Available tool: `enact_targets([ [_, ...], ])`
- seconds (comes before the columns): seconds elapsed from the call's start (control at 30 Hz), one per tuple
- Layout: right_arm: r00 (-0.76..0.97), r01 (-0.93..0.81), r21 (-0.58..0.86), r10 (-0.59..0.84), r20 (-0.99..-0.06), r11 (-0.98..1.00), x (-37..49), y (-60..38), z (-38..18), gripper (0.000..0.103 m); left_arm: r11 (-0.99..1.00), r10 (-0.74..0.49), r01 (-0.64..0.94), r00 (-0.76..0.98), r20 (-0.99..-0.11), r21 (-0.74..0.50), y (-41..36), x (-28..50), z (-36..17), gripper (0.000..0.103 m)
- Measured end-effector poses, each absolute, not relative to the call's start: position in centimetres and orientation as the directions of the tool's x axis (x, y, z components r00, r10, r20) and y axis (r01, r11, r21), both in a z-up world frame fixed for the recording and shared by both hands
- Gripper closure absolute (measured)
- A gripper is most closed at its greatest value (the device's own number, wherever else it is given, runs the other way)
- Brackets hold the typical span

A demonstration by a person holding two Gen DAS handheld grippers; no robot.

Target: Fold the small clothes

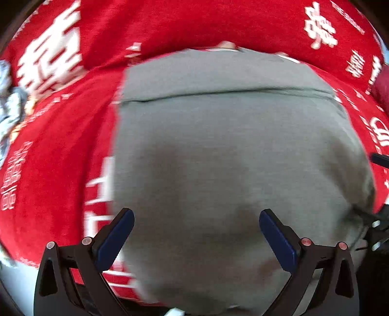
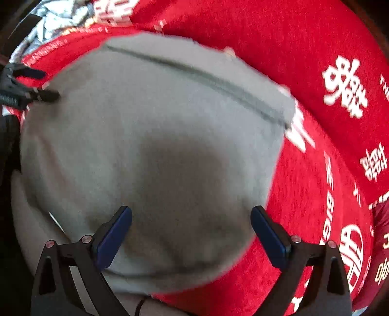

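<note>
A grey garment (image 1: pixel 233 150) lies spread flat on a red cloth (image 1: pixel 60 150) printed with white characters and lettering, and it fills the middle of both wrist views. A straight seam or folded edge (image 1: pixel 218 93) runs across it near its far side in the left wrist view; in the right wrist view the same line (image 2: pixel 206 77) slants from upper left to lower right. The fabric looks smooth, with a soft dark shadow on it just ahead of each tool. The left gripper (image 1: pixel 197 222) hangs above the near part of the garment with its jaws spread wide and nothing between its blue pads (image 1: pixel 116 240); the grey fabric shows under the gap, and the garment's left edge passes close by the left pad, with red cloth beyond it. The right gripper (image 2: pixel 192 218) also stands wide open over the garment's near part, empty, with the garment's right edge curving under its right-hand finger and red cloth showing past it. Whether either tool touches the fabric cannot be told; both pictures are blurred. At the right edge of the left wrist view a dark piece of the other tool (image 1: pixel 379 223) shows beside the garment, and at the left edge of the right wrist view the left gripper's fingers (image 2: pixel 36 74) show at the garment's far left corner. A crumpled pale patterned fabric (image 2: pixel 56 17) lies on the red cloth beyond the garment, well apart from both tools.
</note>
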State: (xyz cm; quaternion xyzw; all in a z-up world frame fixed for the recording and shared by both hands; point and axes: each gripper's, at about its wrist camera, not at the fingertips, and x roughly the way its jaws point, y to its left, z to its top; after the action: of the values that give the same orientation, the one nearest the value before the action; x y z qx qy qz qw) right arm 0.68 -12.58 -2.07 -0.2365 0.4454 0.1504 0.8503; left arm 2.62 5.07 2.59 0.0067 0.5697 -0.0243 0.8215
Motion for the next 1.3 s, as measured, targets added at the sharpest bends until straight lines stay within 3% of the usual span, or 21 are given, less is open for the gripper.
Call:
enact_targets([
  [0.17, 0.515, -0.552, -0.3, 0.036, -0.856, 0.778, 0.3, -8.4, -4.9, 0.004, 0.998, -0.034, 0.055, 0.305, -0.952, -0.019, 4.7, 2.6, 1.0, 0.0],
  [0.37, 0.465, -0.512, -0.219, 0.053, -0.884, 0.83, -1.5, -13.8, -5.6, 0.004, 0.999, -0.031, -0.01, 0.242, -0.97, -0.034, 8.6, 0.8, 0.2, 0.0],
  [0.43, 0.451, -0.489, -0.209, 0.04, -0.892, 0.847, -2.2, -15.6, -5.5, 0.004, 1.0, 0.014, -0.016, 0.221, -0.975, 0.011, 8.8, 0.2, 0.2, 0.0],
  [0.53, 0.43, -0.475, -0.29, -0.069, -0.9, 0.831, -3.1, -16.5, -6.5, 0.003, 0.999, 0.034, -0.021, 0.187, -0.982, 0.031, 8.9, -0.6, 0.0, 0.0],
  [0.8, 0.527, -0.397, -0.366, -0.117, -0.842, 0.842, -5.6, -16.3, -4.7, 0.003, 0.999, -0.022, 0.048, 0.229, -0.973, -0.011, 6.5, -1.7, 1.2, 0.0],
  [0.93, 0.518, -0.48, -0.402, -0.118, -0.847, 0.78, -5.7, -12.9, -6.2, 0.003, 0.99, 0.074, 0.107, 0.153, -0.985, 0.091, 4.9, -1.8, -0.9, 0.0],
  [1.1, 0.426, -0.502, -0.428, -0.216, -0.879, 0.751, -8.2, -14.4, -10.0, 0.003, 0.999, 0.038, -0.03, 0.149, -0.988, 0.033, 8.6, -3.3, 0.1, 0.0],
  [1.3, 0.359, -0.424, -0.22, -0.06, -0.931, 0.878, -8.5, -17.4, -8.4, 0.005, 0.944, -0.217, -0.247, 0.038, -0.975, -0.219, 12.1, -5.1, -2.0, 0.0],
])
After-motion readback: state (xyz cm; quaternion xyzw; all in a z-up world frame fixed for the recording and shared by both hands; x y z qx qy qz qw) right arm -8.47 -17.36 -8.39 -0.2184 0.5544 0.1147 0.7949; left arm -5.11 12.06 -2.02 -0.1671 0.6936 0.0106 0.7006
